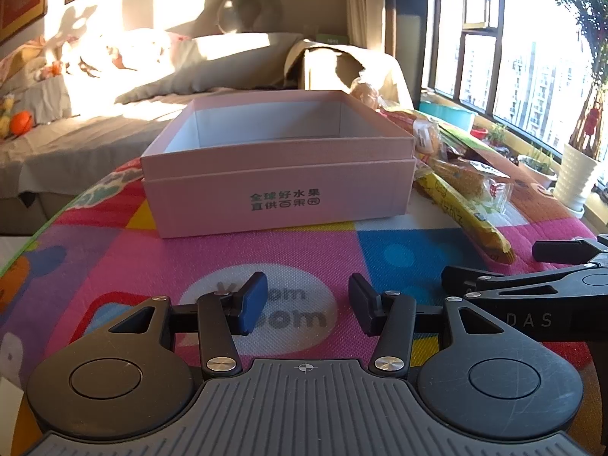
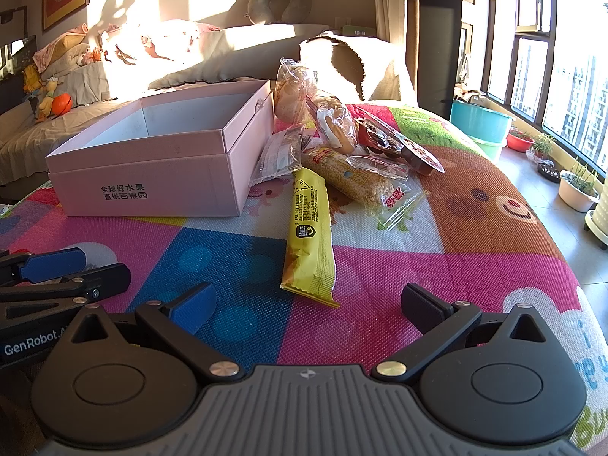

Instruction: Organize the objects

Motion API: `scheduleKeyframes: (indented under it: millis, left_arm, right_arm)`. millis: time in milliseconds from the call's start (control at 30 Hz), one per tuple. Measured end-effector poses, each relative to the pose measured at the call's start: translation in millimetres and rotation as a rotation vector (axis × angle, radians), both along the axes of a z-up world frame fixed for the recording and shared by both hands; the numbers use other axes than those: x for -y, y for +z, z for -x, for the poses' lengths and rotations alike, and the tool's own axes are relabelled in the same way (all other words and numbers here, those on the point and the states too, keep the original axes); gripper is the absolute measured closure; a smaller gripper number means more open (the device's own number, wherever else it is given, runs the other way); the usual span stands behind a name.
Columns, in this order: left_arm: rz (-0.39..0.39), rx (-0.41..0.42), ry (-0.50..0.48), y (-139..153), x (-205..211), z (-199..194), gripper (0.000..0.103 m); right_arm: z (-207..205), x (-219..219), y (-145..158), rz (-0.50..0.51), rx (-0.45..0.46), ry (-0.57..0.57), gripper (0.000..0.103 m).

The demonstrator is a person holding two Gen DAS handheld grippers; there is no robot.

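The left gripper [image 1: 307, 302] hovers low over the mat [image 1: 288, 250], its blue-padded fingers [image 1: 252, 302] spread apart with nothing between them. Just to its right, the right gripper [image 2: 307, 304] is also over the mat, its fingers [image 2: 192, 304] spread wider and empty. In the right wrist view the left gripper's tips show at the left edge.

Just ahead of the right gripper lies a yellow packet [image 2: 309, 235], flat on the mat, its long axis pointing away from the camera. Beyond it is a rice bar [image 2: 355, 178] in clear wrap, lying at an angle. Behind that a heap of snacks stands: a bun [image 2: 338, 125] in clear wrap and a dark red packet [image 2: 402, 144]. A flat white packet [image 2: 275, 159] leans against the box's right side.

The pink box [image 1: 277, 174] sits straight ahead of the left gripper, open and empty, with dark print on its front wall. The snacks lie to its right, outside it. Further off are a sofa [image 1: 95, 129] and a window [image 1: 532, 76].
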State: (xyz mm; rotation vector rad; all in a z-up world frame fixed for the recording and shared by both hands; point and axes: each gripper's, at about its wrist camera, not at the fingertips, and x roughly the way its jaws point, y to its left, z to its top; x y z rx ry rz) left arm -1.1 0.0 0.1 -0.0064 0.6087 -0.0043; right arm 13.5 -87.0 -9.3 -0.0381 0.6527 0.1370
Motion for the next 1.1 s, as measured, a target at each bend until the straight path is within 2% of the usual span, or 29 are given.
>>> scheduleKeyframes:
  millis: [200,300,400,567,767,900,1000,1100]
  left_arm:
    - [0.010,-0.001,0.000,0,-1,-1,0.049]
    - [-0.009,-0.001,-0.012,1,0,-1,0.049]
    - [-0.004,-0.031,-0.040,4,-4,-5,0.049]
    - [0.063,-0.080,-0.065,19,-24,-13,0.053]
    - [0.083,0.059,-0.024,63,-61,-16,0.053]
    - [0.064,0.132,0.091,87,-92,-42,0.053]
    - [0.045,0.071,0.151,85,-110,-75,0.054]
    - [0.052,-0.011,0.156,72,-119,-102,0.054]
  right_arm:
    - [0,0,1,0.006,0.002,0.005,0.000]
    - [-4,1,0,-0.005,-0.003,0.002,0.000]
    - [-13,2,6,-0.006,-0.073,0.020,0.000]
    - [-31,-2,18,0.030,-0.228,0.032,0.000]
    - [-31,-5,20,0.039,-0.253,-0.004,0.000]
    - [-29,-8,22,0.041,-0.256,-0.033,0.000]
    - [-29,-7,22,0.040,-0.257,-0.022,0.000]
    - [-28,-7,21,0.039,-0.235,-0.019,0.000]
